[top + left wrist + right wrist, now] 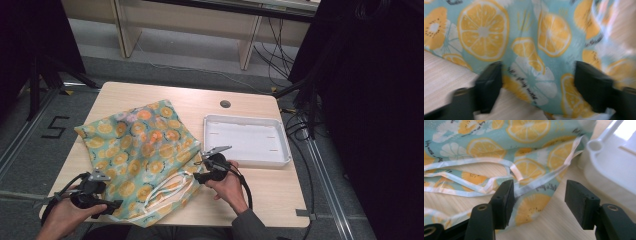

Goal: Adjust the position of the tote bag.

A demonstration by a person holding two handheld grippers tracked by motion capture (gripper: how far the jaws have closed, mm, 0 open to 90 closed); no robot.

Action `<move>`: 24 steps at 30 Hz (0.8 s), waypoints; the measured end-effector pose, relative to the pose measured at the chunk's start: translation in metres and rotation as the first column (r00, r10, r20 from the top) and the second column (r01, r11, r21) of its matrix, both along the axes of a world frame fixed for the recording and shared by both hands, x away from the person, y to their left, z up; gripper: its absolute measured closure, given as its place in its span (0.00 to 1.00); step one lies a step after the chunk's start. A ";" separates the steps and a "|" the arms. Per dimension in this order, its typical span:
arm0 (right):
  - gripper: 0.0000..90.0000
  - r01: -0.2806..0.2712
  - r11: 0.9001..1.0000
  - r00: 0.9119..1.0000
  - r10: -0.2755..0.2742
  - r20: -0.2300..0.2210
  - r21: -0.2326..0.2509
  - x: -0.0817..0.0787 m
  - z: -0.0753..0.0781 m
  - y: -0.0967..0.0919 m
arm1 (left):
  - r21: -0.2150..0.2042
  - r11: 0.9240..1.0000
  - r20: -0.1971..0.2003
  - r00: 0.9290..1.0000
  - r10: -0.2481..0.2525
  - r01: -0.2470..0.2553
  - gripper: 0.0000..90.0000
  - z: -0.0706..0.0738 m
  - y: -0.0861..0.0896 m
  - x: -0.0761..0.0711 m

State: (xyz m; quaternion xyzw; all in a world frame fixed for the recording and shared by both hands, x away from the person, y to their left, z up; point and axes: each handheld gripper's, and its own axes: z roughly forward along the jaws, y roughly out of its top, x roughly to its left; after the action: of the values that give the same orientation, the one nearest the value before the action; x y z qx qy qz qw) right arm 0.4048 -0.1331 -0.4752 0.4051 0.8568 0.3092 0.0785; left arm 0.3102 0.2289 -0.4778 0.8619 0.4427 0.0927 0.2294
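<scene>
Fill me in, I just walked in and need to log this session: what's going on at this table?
A person is working a citrus-print cloth spread on a wooden table with a hand-held gripper in each hand. The left gripper sits at the cloth's near-left edge, the right gripper at its near-right corner by the white drawstrings. Both have their jaws open with cloth in front of them, pinching nothing. An empty white tray lies to the right of the cloth.

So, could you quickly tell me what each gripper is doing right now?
Left gripper: open, nothing held, over the citrus-print bag.
Right gripper: open, nothing held.
</scene>
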 end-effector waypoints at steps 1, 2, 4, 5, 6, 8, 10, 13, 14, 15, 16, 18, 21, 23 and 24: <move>0.51 -0.002 1.000 1.000 0.002 -0.021 0.003 0.003 -0.003 0.002 | -0.006 1.000 0.017 1.000 -0.008 0.008 0.45 -0.005 -0.001 0.001; 0.58 -0.006 1.000 1.000 0.006 -0.025 0.001 0.004 -0.006 0.004 | 0.018 0.999 0.021 0.999 -0.048 0.048 0.67 -0.006 -0.001 0.002; 0.76 -0.069 0.998 0.996 0.068 -0.051 -0.009 0.005 -0.010 0.006 | 0.099 0.988 0.047 0.991 -0.127 0.122 0.89 -0.008 0.000 0.005; 0.84 -0.091 0.996 0.994 0.090 -0.064 -0.007 0.005 -0.010 0.007 | 0.089 0.990 0.046 0.993 -0.110 0.105 0.93 -0.010 0.002 0.006; 0.92 -0.119 0.993 0.991 0.118 -0.059 -0.003 0.002 -0.010 0.010 | 0.108 0.987 0.042 0.991 -0.124 0.119 0.98 -0.008 0.005 0.008; 0.99 -0.165 0.986 0.985 0.165 -0.041 0.010 -0.001 -0.009 0.014 | 0.133 0.986 0.062 0.991 -0.115 0.106 0.99 -0.006 0.014 0.012; 1.00 -0.195 0.981 0.980 0.196 -0.031 0.015 -0.006 -0.007 0.022 | 0.161 0.985 0.076 0.994 -0.081 0.068 0.99 -0.004 0.026 0.018; 1.00 -0.256 0.966 0.966 0.257 -0.023 0.022 -0.018 -0.002 0.035 | 0.186 0.982 0.091 0.995 -0.041 0.024 0.99 -0.002 0.045 0.026; 1.00 -0.285 0.958 0.958 0.286 -0.024 0.036 -0.023 -0.001 0.040 | 0.198 0.980 0.094 0.995 -0.038 0.018 0.99 -0.002 0.050 0.029; 1.00 -0.308 0.950 0.951 0.309 -0.006 0.048 -0.026 -0.001 0.043 | 0.222 0.975 0.102 0.995 -0.018 -0.006 0.99 -0.001 0.057 0.033; 0.99 -0.340 0.940 0.940 0.340 -0.004 0.042 -0.033 0.003 0.049 | 0.227 0.974 0.112 0.994 -0.010 -0.016 0.99 -0.002 0.060 0.036; 0.96 -0.361 0.931 0.932 0.362 0.002 0.045 -0.040 0.006 0.055 | 0.229 0.973 0.115 0.993 0.003 -0.029 0.99 -0.002 0.069 0.042; 0.87 -0.384 0.923 0.923 0.383 0.027 0.040 -0.045 0.011 0.060 | 0.227 0.973 0.116 0.993 0.024 -0.050 0.98 -0.002 0.076 0.050; 0.77 -0.378 0.924 0.925 0.375 0.062 0.047 -0.046 0.013 0.059 | 0.209 0.975 0.124 0.991 0.045 -0.070 0.97 -0.004 0.079 0.053; 0.73 -0.381 0.924 0.923 0.377 0.075 0.042 -0.047 0.017 0.057 | 0.195 0.979 0.120 0.992 0.041 -0.064 0.95 -0.003 0.079 0.054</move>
State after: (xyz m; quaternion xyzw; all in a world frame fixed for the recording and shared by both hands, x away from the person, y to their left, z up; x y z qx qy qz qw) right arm 0.3579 -0.0760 -0.4586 0.2235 0.9070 0.3553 0.0342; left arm 0.3639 0.3084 -0.4810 0.8615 0.4400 0.1922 0.1649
